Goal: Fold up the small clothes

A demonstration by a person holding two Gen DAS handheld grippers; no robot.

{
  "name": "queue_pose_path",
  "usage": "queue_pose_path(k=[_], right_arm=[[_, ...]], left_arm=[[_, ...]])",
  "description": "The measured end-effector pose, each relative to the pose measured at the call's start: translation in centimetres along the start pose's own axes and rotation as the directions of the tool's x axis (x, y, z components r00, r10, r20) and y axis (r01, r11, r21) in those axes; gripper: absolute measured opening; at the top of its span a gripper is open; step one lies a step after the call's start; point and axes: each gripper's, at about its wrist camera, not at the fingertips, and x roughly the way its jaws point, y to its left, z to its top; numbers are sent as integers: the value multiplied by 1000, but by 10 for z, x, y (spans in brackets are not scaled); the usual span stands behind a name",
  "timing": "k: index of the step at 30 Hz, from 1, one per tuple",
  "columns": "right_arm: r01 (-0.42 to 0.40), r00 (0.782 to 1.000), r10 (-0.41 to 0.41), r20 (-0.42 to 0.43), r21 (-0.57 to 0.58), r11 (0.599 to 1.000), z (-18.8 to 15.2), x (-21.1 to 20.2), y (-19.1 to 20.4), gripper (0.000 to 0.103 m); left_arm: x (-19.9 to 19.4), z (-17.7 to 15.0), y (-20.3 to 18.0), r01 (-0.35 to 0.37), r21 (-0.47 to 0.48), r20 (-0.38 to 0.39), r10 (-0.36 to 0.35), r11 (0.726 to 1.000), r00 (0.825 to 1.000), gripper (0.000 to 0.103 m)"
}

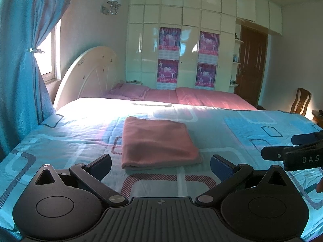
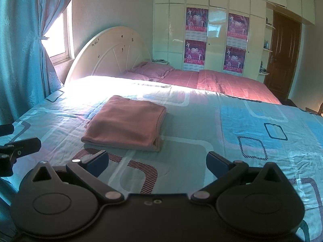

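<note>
Pink cloth (image 1: 159, 141) lies folded into a neat rectangle on the bed (image 1: 242, 125), just beyond both grippers and touching neither. It looks soft, light and limp, likely fleece, so it should sag when lifted and its layers may slide apart. The near folded edge, or the two near corners, seems the best hold, pinching all layers together. Left gripper (image 1: 160, 166) stands wide and empty. Right gripper (image 2: 157, 161) likewise stands wide, holding nothing, with the cloth to its far left.
</note>
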Motion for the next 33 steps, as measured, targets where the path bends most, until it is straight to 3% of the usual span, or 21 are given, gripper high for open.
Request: queue_pose_path(k=[33], right_arm=[[-20,1000,20,9,-32,999,3,2,-2,102]], left_arm=[[6,0,-4,-8,8,2,8,1000,1000,103]])
